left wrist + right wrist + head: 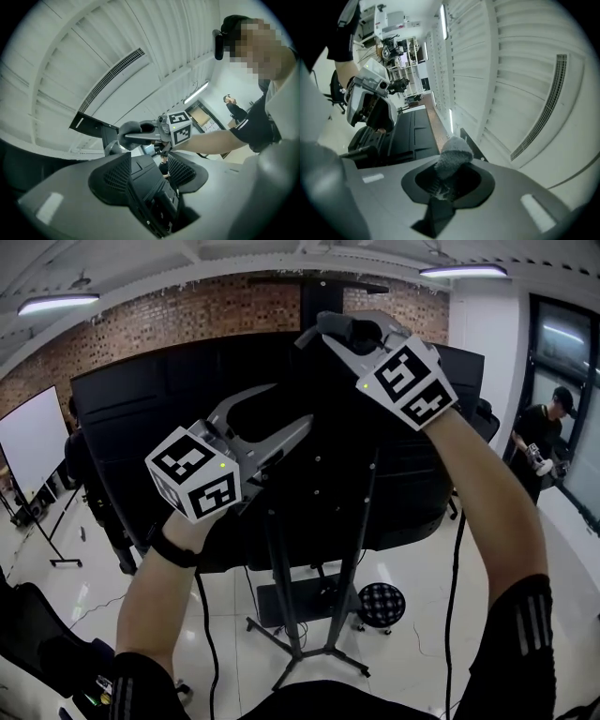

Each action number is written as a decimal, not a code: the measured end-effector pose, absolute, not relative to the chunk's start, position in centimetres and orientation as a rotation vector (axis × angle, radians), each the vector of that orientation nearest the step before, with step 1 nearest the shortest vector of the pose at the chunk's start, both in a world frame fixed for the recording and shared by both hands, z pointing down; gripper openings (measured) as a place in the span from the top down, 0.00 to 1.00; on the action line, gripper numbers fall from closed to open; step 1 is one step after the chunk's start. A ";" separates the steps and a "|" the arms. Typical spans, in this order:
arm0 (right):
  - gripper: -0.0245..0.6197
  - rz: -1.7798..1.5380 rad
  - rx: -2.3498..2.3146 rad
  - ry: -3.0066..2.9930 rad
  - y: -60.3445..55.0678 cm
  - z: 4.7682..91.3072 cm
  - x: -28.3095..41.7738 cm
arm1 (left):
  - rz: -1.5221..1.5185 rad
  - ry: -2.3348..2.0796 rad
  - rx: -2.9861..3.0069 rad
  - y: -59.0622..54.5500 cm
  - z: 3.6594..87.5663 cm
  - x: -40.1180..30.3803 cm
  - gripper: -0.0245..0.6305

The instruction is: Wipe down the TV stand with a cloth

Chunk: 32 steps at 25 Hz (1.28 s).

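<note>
in right tool (446, 183), fuzzy grey cloth (453, 153)

Cloth (453, 154) noted as grey, fuzzy, rough-napped fabric. Left gripper (289, 405) and right gripper (323, 334) seen as matt grey plastic. TV stand (281, 601) taken for black painted metal. Floor (422, 652) recorded as glossy tile.

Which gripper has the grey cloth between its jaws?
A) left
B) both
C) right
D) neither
C: the right gripper is closed on the cloth, while the left gripper has its jaws apart with nothing between them.
</note>
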State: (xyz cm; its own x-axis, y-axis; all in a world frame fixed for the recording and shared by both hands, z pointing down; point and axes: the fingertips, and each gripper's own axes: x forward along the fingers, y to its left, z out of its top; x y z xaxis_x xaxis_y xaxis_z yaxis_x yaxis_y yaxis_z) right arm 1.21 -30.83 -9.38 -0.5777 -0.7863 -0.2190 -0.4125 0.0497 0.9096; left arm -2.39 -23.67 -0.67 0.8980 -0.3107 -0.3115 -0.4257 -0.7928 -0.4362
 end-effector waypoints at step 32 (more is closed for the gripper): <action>0.88 -1.619 1.047 -1.712 -35.8 0.3 0.0 | 0.315 0.619 -2.646 -26.7 4.9 -0.8 0.55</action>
